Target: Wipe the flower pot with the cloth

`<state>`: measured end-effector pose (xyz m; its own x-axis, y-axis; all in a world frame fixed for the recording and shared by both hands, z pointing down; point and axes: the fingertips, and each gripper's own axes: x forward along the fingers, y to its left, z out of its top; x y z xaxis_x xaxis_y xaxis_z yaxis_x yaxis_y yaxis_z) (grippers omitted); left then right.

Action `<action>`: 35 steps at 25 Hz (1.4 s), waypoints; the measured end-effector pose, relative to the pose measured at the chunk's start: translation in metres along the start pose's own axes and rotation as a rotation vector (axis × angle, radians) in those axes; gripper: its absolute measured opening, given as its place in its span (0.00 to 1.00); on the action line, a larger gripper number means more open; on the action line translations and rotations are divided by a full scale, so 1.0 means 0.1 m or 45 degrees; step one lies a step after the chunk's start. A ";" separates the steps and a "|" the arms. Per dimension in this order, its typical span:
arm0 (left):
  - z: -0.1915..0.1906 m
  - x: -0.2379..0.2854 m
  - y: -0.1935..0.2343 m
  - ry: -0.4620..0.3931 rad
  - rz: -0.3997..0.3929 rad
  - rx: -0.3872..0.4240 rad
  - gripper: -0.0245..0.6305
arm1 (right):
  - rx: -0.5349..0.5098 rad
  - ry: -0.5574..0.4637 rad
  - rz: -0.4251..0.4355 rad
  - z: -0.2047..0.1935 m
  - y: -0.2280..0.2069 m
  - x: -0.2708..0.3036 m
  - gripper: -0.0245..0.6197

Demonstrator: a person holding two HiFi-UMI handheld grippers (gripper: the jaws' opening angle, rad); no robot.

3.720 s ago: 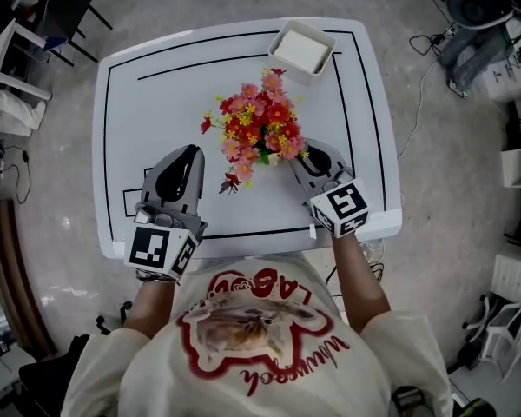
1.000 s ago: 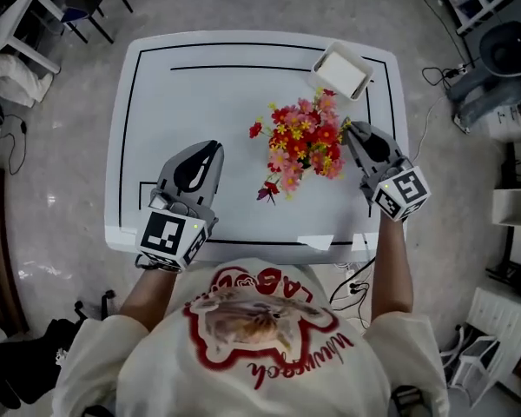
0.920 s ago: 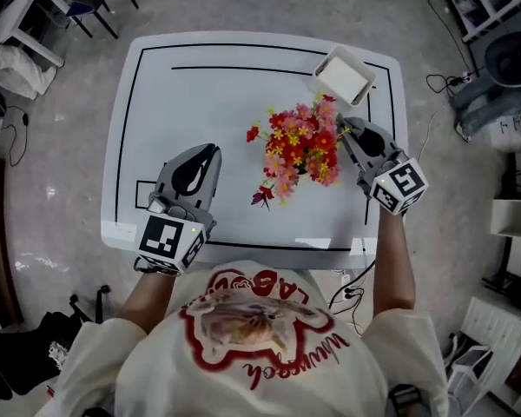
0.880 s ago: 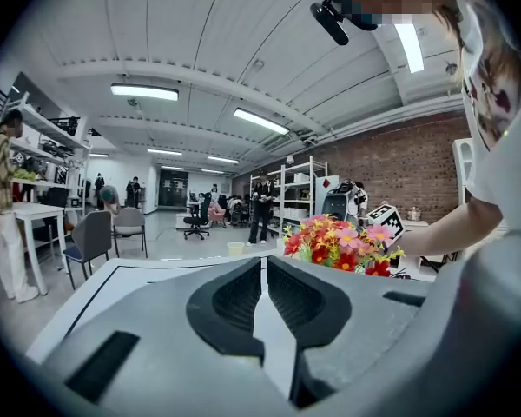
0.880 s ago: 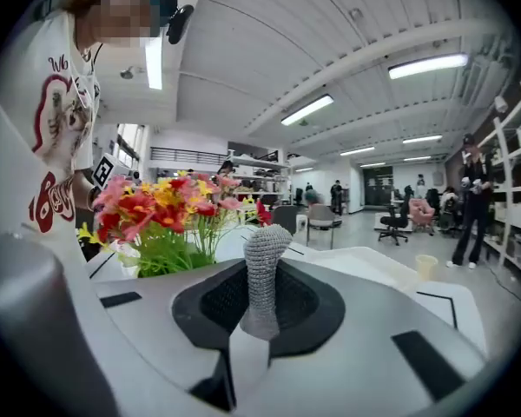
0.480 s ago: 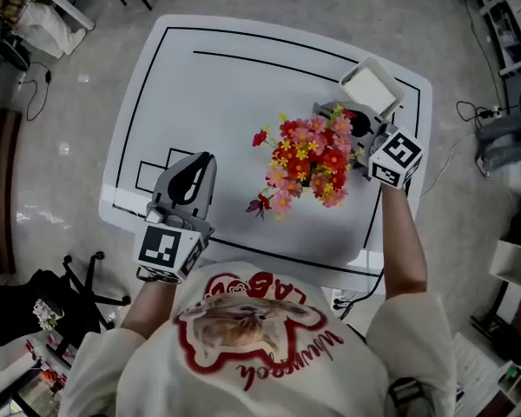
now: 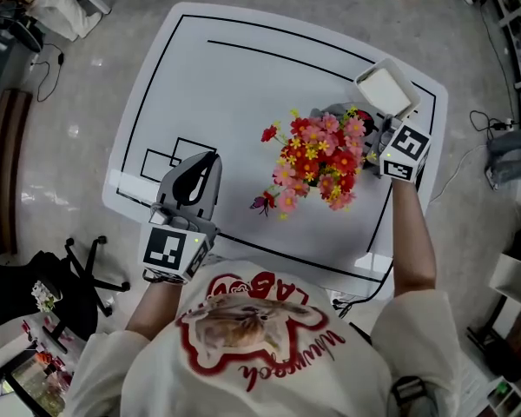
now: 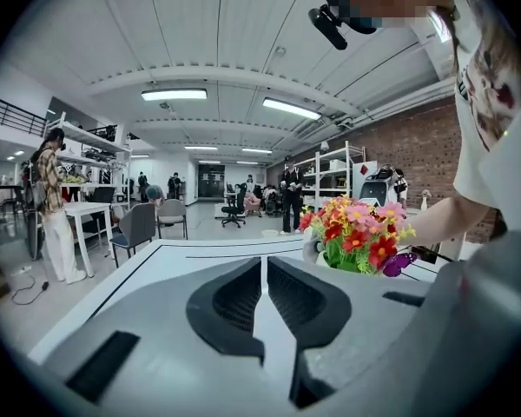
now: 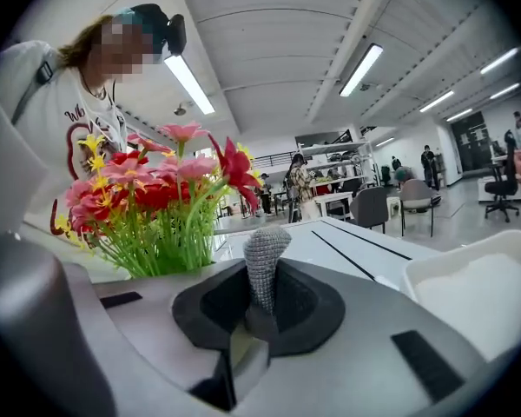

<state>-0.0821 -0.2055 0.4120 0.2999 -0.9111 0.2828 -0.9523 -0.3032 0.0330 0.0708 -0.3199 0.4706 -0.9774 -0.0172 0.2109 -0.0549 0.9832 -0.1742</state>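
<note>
A bunch of red, pink and yellow flowers [image 7: 317, 159] stands right of the table's middle and hides its pot from above. In the left gripper view a bit of the white pot [image 8: 313, 250] shows under the flowers [image 8: 356, 231]. My right gripper [image 7: 358, 122] is at the bunch's far right side, shut on a grey knit cloth [image 9: 267, 259] that sticks up between its jaws. The flowers [image 9: 148, 202] lie to the left of the right gripper [image 9: 262, 301]. My left gripper [image 7: 207, 159] rests over the table's near left part, shut and holding nothing [image 8: 265, 268].
A white rectangular tray [image 7: 384, 88] sits at the table's far right corner, just behind the right gripper, and fills the right of that gripper's view [image 9: 478, 289]. Black lines mark the white table [image 7: 243, 85]. Chairs, tables and people stand in the room beyond.
My right gripper has swung with the cloth from the flowers' near right side round to their far right side by the tray, turning to point left. The left gripper has stayed put.
</note>
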 end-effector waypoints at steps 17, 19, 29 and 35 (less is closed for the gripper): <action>0.11 0.03 0.04 -0.031 -0.073 0.057 0.07 | 0.046 -0.012 -0.224 -0.13 0.11 -0.33 0.10; 0.13 0.05 0.02 -0.033 -0.101 0.062 0.07 | 0.058 -0.023 -0.259 -0.14 0.14 -0.39 0.10; 0.09 0.07 -0.08 -0.017 -0.235 0.076 0.08 | 0.099 -0.084 -0.380 -0.11 0.35 -0.54 0.10; 0.11 0.08 -0.04 -0.022 -0.279 0.088 0.07 | 0.132 -0.058 -0.493 -0.28 0.43 -0.61 0.10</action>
<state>-0.0747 -0.2150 0.4033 0.5010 -0.8257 0.2593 -0.8583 -0.5126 0.0259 0.1337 -0.2716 0.4768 -0.8884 -0.3929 0.2374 -0.4386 0.8790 -0.1869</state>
